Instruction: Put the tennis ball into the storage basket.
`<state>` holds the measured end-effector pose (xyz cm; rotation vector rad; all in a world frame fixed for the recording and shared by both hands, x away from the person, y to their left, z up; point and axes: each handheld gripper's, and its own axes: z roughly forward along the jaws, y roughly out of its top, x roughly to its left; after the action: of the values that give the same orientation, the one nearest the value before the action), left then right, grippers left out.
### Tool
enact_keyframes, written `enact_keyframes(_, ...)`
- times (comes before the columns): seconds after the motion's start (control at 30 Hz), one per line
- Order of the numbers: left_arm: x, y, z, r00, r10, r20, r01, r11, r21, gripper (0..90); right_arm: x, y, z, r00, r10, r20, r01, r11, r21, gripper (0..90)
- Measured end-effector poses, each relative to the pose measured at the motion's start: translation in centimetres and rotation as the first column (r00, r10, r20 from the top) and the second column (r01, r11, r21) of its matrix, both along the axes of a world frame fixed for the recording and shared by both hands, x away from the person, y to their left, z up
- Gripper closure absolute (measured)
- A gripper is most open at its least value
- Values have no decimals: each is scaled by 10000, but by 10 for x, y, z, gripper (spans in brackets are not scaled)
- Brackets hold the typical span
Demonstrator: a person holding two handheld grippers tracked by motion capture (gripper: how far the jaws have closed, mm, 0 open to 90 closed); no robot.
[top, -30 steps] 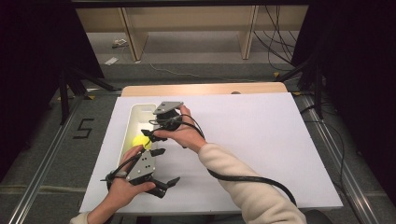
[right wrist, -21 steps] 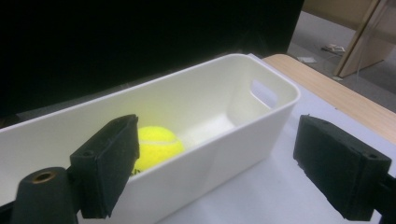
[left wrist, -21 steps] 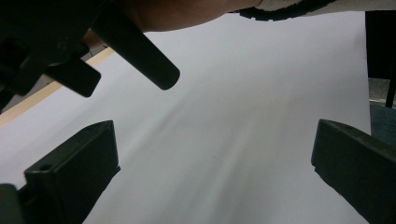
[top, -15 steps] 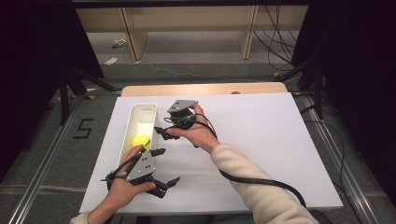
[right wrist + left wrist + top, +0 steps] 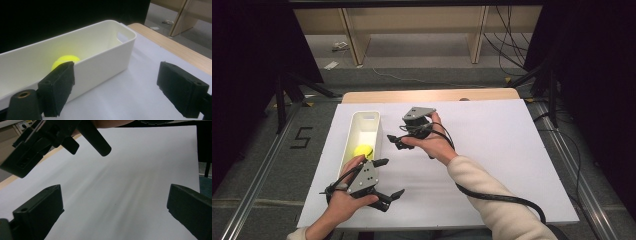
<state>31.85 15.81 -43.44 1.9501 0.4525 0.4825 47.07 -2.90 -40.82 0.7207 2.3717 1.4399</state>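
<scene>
A yellow ball (image 5: 363, 151) lies inside a long white bin (image 5: 366, 114) at the left of the white tabletop (image 5: 502, 150). My right gripper (image 5: 395, 142) hovers just right of the bin, jaws pointing toward it, open and holding nothing. In the right gripper view, the right gripper (image 5: 117, 87) faces the bin's side wall (image 5: 100, 57), with the ball (image 5: 65, 60) peeking over the rim. My left gripper (image 5: 388, 178) rests near the front edge below the bin, open and holding nothing. Bare white surface lies between the jaws of the left gripper (image 5: 113, 212), and the other gripper (image 5: 50, 140) is above.
A black cable (image 5: 492, 195) trails from the right gripper over the front right of the table. A wooden strip (image 5: 432, 95) borders the far edge. Metal rails and a floor mark "5" (image 5: 302, 137) lie to the left, and wooden shelf legs (image 5: 477, 35) stand behind.
My right gripper has moved right, from over the bin to just beside it. The left gripper has stayed put.
</scene>
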Motion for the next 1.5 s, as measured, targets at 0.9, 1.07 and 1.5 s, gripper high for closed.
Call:
enact_keyframes(0.9, 0, 0, 2, 10000, 57, 73, -57, 10000, -22, 0, -9, -78, -4, 9930, -1180, -29, 1180, 9930, -59, 156)
enact_keyframes(1.07, 0, 0, 1, 9999, 81, 77, -81, 10000, -5, 0, -13, -90, -6, 9911, -1329, -82, 1329, 9911, -57, 156)
enact_keyframes(1.5, 0, -1, 1, 9999, 51, 99, -51, 10000, 50, 0, -24, -125, -13, 9813, -1909, -226, 1909, 9816, -51, 155)
